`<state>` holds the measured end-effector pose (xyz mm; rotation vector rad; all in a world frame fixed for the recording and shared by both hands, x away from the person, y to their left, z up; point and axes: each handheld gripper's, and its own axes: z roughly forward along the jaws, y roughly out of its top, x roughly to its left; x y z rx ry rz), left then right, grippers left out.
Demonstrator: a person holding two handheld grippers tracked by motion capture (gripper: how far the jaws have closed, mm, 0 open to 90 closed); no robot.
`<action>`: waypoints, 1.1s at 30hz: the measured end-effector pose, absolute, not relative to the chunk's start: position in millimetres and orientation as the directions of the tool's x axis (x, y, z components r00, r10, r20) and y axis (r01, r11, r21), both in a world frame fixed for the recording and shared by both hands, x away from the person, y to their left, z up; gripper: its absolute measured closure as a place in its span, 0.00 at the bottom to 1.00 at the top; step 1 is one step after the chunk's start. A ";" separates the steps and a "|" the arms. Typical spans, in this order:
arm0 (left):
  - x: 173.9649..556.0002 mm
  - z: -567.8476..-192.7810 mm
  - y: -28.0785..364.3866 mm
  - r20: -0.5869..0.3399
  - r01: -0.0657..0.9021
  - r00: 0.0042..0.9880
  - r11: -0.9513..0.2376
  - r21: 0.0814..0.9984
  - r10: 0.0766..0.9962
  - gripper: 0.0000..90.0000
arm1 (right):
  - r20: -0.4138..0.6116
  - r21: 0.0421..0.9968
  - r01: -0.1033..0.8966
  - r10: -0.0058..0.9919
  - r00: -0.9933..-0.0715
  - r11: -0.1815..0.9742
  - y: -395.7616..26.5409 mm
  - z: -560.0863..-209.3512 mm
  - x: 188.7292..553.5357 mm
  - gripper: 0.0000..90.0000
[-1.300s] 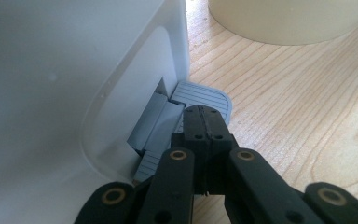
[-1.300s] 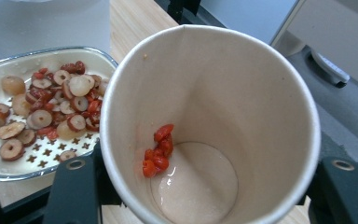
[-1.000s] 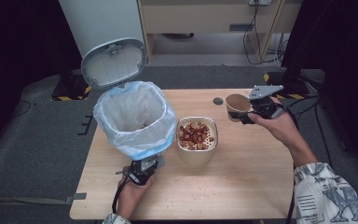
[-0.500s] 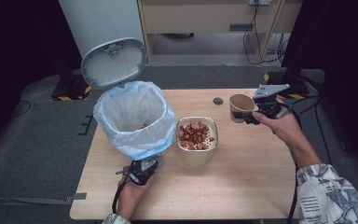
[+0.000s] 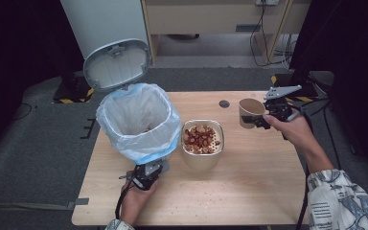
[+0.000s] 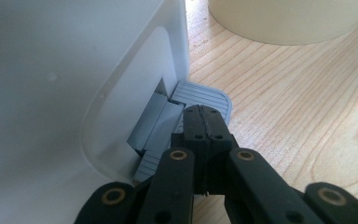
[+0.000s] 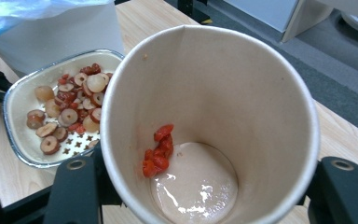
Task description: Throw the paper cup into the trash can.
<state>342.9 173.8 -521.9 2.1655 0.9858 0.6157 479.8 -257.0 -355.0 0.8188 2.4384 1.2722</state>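
A white pedal bin (image 5: 139, 120) lined with a blue-rimmed plastic bag stands on the left of the wooden table (image 5: 249, 191), its lid (image 5: 117, 64) raised. My left gripper (image 5: 148, 172) is shut, and its tips (image 6: 200, 112) rest on the bin's grey pedal (image 6: 205, 95). A cream bowl (image 5: 202, 163) of sliced dried fruit (image 5: 201, 138) sits beside the bin. My right gripper (image 5: 261, 120) is shut on a brown paper cup (image 5: 250, 112), held above the table's right part. Inside the cup (image 7: 214, 93) lie some red bits (image 7: 158, 149) and a wet film.
A small dark disc (image 5: 224, 103) lies near the table's far edge. Cables and cabinet legs stand on the grey floor beyond the table. Bare wood stretches in front of the bowl and along the near right side.
The right gripper has carried the cup slightly to the right, away from the bowl. The left gripper stays on the pedal and the lid stays up.
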 end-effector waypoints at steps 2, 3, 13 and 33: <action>342.8 -521.9 173.6 0.140 0.469 0.603 -0.490 0.735 0.786 0.99 | 0.030 0.815 0.363 0.594 -0.804 0.451 -256.9 -354.9 479.9 0.40; 342.8 -521.8 173.7 0.139 0.469 0.603 -0.490 0.735 0.786 0.99 | 0.033 0.813 0.367 0.594 -0.804 0.451 -256.7 -354.8 479.9 0.40; 342.8 -521.9 173.5 0.141 0.467 0.603 -0.491 0.735 0.785 0.99 | 0.058 0.812 0.375 0.577 -0.815 0.447 -258.3 -354.5 479.4 0.40; 342.7 -521.8 173.3 0.144 0.467 0.603 -0.493 0.734 0.785 0.99 | 0.105 0.832 0.367 0.531 -0.841 0.416 -238.0 -340.2 474.4 0.40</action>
